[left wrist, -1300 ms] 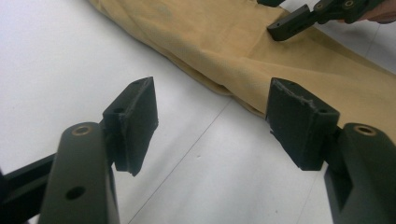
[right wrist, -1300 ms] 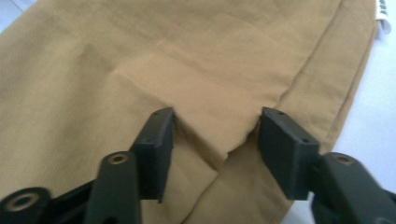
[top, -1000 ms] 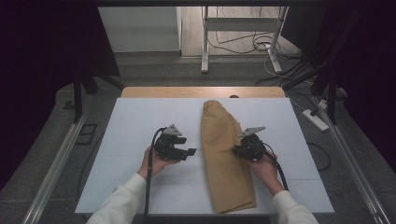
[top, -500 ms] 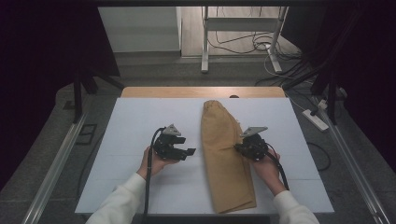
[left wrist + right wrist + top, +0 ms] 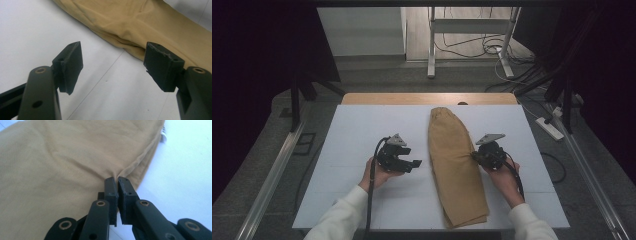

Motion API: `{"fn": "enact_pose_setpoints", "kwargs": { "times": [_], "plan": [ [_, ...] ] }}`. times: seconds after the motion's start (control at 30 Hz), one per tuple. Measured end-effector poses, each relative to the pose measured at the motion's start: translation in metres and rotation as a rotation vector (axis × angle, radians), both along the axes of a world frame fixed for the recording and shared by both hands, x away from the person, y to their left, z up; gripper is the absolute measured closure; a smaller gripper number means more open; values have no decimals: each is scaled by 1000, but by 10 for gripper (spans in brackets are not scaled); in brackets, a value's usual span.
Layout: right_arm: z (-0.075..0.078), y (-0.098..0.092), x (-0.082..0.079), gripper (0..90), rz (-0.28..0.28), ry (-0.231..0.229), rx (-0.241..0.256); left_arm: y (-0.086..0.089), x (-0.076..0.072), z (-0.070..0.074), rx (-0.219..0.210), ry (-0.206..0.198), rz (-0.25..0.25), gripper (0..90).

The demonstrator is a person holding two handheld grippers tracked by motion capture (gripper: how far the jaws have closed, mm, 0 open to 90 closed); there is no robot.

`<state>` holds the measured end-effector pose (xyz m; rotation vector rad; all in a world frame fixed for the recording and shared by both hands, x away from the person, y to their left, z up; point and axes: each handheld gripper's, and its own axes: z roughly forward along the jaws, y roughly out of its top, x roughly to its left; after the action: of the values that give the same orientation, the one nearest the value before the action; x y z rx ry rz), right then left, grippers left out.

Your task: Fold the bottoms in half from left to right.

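A tan folded garment (image 5: 457, 165) lies lengthwise down the middle of the white table (image 5: 357, 135). My right gripper (image 5: 475, 156) is at its right edge, and in the right gripper view the gripper (image 5: 117, 179) is shut, pinching a fold of the tan cloth (image 5: 62, 162). My left gripper (image 5: 413, 164) rests on the table just left of the garment, pointing toward it. In the left gripper view that gripper (image 5: 113, 62) is open, nothing between its pads, with the garment's edge (image 5: 130, 30) a little beyond the fingertips.
A wooden strip (image 5: 427, 98) runs along the table's far edge. Metal rails (image 5: 272, 175) flank both sides. A stand (image 5: 472, 30) and cables lie on the floor beyond; a power strip (image 5: 551, 127) lies at the right.
Both hands have held nearly the same place; the right gripper has shifted slightly at the garment's edge.
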<state>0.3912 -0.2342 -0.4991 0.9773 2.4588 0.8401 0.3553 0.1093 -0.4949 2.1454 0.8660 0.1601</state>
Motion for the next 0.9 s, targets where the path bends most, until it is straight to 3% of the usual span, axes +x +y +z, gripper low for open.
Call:
{"fn": "enact_pose_setpoints", "kwargs": {
  "times": [0.1, 0.23, 0.27, 0.37, 0.43, 0.57, 0.9],
  "plan": [
    [-3, -3, 1, 855, -13, 20, 10, 0, 0, 0, 0, 0, 2, 311],
    [-9, 1, 1, 840, -7, 30, -29, 1, 0, 0, 2, 0, 3, 310],
    [-9, 1, 1, 807, -8, 28, -30, 1, 0, 0, 3, -1, 2, 310],
    [-5, 3, -2, 554, -30, -27, -31, 1, 0, 0, 3, 0, 3, 310],
    [-2, 4, -6, 500, -23, -45, 0, 2, 0, 0, 2, 0, 5, 309],
    [3, 12, -15, 473, 51, -20, 71, 4, 0, 2, 1, -4, 10, 309],
    [9, 44, -52, 462, 212, 13, 116, 9, 0, 2, 2, -9, 24, 308]
  ]
}}
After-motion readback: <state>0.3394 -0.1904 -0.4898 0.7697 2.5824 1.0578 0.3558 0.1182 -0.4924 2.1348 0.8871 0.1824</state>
